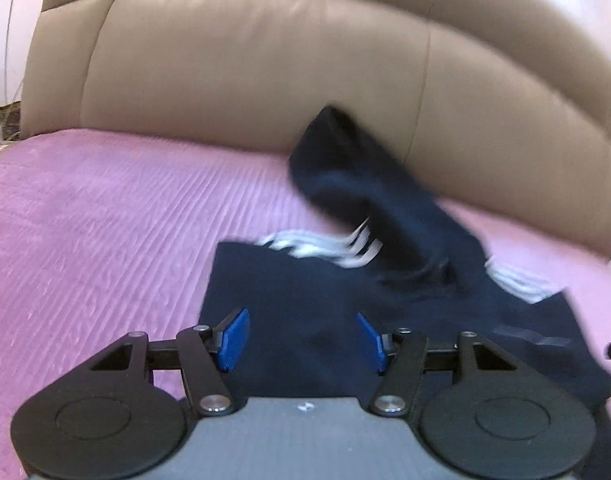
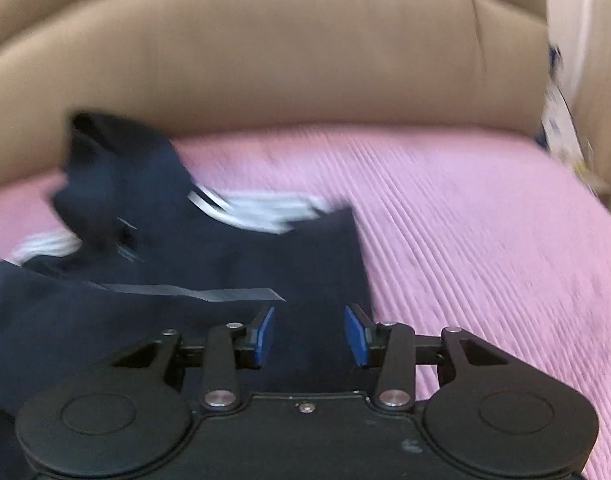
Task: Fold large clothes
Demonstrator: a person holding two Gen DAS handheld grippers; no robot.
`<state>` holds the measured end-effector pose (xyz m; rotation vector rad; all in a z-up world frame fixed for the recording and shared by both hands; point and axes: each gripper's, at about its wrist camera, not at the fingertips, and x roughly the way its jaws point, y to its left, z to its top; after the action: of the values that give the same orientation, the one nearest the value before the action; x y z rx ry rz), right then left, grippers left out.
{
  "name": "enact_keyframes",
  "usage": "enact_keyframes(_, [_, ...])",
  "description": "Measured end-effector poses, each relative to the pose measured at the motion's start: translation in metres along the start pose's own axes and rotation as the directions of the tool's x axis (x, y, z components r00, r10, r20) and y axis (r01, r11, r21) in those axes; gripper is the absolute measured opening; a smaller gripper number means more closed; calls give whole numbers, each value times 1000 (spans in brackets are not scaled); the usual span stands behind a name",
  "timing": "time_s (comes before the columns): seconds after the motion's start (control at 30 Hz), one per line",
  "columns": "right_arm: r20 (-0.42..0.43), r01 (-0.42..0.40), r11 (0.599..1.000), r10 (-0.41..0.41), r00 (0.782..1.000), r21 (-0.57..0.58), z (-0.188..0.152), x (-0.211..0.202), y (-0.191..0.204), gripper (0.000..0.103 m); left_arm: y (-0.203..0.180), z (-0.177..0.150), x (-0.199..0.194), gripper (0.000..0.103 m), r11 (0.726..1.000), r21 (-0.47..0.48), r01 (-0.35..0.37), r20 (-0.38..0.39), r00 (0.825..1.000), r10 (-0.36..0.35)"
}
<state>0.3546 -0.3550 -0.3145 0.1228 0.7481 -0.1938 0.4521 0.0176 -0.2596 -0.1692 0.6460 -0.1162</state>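
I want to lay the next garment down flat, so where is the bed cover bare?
Bare pink cover lies left of the navy garment, up to the tan headboard; likewise right of it. The middle is crowded with bunched cloth.

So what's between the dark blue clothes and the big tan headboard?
In the left wrist view, mostly bare pink bedspread lies between the dark blue garment and the tan headboard. One raised dark part reaches up across the headboard.

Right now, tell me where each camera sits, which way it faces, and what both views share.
Left wrist: on the left claw, facing forward and down over the dark navy white-striped garment; open blue pads show.
Right wrist: on the right claw, facing likewise; open blue pads show.
Shared: the garment, the pink ribbed bedspread and the tan padded leather headboard.
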Motion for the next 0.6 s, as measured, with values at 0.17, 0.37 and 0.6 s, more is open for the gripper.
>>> enact_keyframes(0.17, [-30, -56, 994, 54, 998, -96, -7, 16, 40, 21, -13, -3, 21, 43, 999, 37, -12, -59, 998, 14])
enact_keyframes(0.37, [-152, -31, 1000, 31, 988, 3, -43, 68, 32, 5, -26, -32, 66, 39, 969, 222, -105, -178, 973, 146])
enact_keyframes(0.6, [-59, -88, 995, 90, 994, 35, -31, 45, 31, 13, -27, -25, 61, 39, 980, 163, -110, -162, 977, 137])
